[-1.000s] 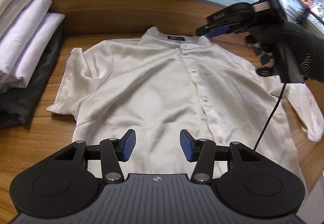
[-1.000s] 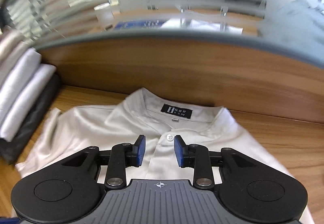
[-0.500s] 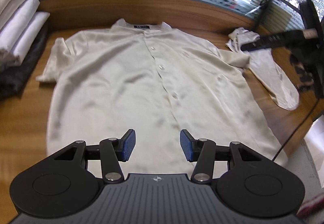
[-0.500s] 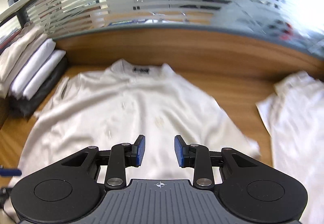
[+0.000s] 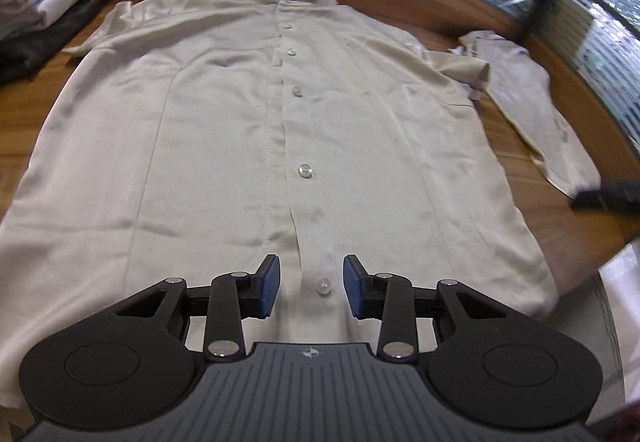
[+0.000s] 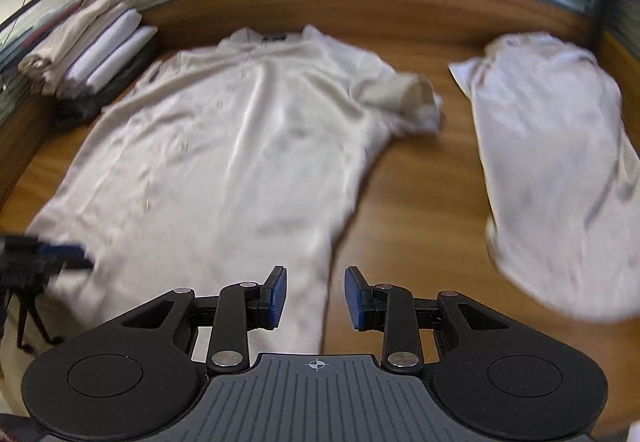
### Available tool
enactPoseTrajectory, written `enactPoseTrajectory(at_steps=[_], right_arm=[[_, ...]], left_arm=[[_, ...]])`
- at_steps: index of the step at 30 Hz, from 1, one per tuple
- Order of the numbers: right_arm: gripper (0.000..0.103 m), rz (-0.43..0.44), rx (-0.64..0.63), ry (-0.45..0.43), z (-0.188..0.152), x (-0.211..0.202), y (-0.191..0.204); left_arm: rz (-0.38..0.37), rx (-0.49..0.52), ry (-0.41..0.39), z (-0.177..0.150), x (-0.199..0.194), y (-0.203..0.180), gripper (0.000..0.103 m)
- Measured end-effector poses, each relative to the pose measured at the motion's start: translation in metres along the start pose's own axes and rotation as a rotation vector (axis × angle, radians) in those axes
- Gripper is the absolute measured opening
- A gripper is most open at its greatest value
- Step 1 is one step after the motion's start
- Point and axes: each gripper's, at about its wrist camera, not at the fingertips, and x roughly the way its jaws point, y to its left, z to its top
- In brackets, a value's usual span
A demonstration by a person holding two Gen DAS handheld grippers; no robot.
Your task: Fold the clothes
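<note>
A cream short-sleeved button shirt (image 5: 240,122) lies flat and face up on the wooden table (image 5: 24,114), collar at the far side. My left gripper (image 5: 310,290) hovers over the button placket near the hem. Its jaws are closing, with only a button showing in the gap and the pads pressing on nothing. In the right wrist view the shirt (image 6: 224,162) looks blurred. My right gripper (image 6: 316,298) stands over its lower right edge, jaws apart with nothing between them. The right sleeve (image 6: 404,98) is bunched up.
A second pale garment (image 6: 560,170) lies loosely on the table to the right of the shirt. A stack of folded clothes (image 6: 100,46) sits at the far left. A raised wooden rim and striped glass run along the far side. Bare wood (image 6: 420,182) shows between the two garments.
Both grippers have drawn back from the collar toward the hem, the right one also swinging to the right. The left jaws have narrowed. The shirt has not moved.
</note>
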Motion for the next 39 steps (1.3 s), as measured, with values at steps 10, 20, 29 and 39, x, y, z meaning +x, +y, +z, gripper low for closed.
enactPoseTrajectory(at_steps=[10, 20, 29, 39], right_arm=[[0.034, 0.034, -0.023, 0.046, -0.065, -0.012, -0.014], [0.033, 0.084, -0.041, 0.072, -0.069, 0.019, -0.003], [0.004, 0.066, -0.025, 0.116, -0.058, 0.030, 0.003], [0.024, -0.031, -0.020, -0.008, 0.017, 0.007, -0.042]], left_arm=[[0.164, -0.095, -0.015, 0.003, 0.010, -0.002, 0.000], [0.219, -0.114, -0.035, 0.003, -0.013, 0.000, 0.016], [0.209, -0.055, -0.062, 0.012, -0.048, -0.004, 0.028], [0.097, 0.124, -0.059, 0.012, -0.042, -0.056, 0.034]])
